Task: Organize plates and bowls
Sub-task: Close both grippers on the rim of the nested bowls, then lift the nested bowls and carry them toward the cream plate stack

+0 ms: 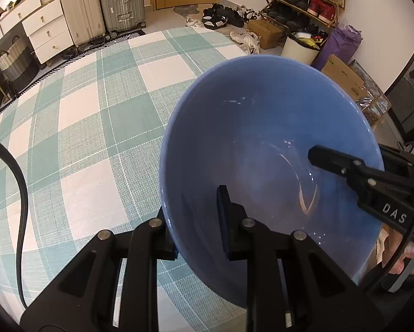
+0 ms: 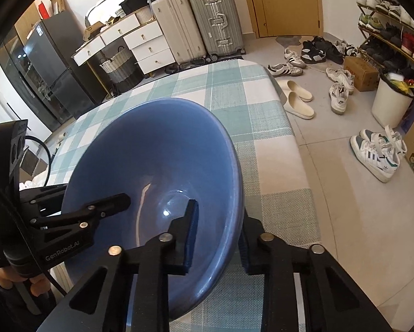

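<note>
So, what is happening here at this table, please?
A person holds a two-finger gripper in each hand, and both are clamped on the rim of one blue bowl. The left gripper grips the near-left edge, one finger inside the bowl and one outside. The right gripper grips the opposite edge the same way. The bowl is empty and sits over the checked tablecloth. No plates are in view.

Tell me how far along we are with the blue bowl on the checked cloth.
Done: nothing looks stacked or put away yet. In hand: both claws pinch the rim of the blue bowl, the left claw and the right claw on opposite sides, each with one finger inside and one outside. Left: move the bowl to its place; no plates or other bowls show on the checked tablecloth.
</note>
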Tool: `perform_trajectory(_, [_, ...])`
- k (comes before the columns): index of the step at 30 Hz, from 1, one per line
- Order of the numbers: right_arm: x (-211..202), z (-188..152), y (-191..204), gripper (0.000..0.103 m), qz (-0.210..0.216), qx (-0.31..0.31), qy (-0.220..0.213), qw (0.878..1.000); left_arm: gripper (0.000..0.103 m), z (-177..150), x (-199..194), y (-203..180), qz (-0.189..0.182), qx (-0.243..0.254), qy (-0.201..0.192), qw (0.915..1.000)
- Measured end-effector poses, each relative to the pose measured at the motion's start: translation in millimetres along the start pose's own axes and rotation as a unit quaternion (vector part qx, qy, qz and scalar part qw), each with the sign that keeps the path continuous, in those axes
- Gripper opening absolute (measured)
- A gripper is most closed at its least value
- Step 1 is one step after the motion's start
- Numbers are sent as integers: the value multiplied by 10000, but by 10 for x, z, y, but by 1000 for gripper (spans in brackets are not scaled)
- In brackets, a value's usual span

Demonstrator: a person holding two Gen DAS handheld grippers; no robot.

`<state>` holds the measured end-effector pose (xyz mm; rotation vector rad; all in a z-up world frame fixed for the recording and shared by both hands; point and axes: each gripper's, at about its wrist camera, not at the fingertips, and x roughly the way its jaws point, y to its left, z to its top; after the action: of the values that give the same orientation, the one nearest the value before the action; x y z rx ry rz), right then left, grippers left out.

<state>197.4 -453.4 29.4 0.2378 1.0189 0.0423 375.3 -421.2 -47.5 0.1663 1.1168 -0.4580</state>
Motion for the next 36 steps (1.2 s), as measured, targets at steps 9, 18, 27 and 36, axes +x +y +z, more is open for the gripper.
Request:
perform_trajectory(9, [-50,-18,-4,15,-102,-28,-115,9999,14,-78,-53,4,-3,57,-17,10000])
perform_trajectory(18, [-103,-43,29,15,-60,-35,-159,9998,14,-168,-178,29,12,67,-135,9999])
perform_trajectory(27, [-271,-74,187,15,100,-113,-282,9995,14,-310,-499,61,156,90,-365,9992])
perform_trajectory(36, [-467,-196,481,15,253,-324,-365,9985,14,-602,-906,164,360,-40,-571,9977])
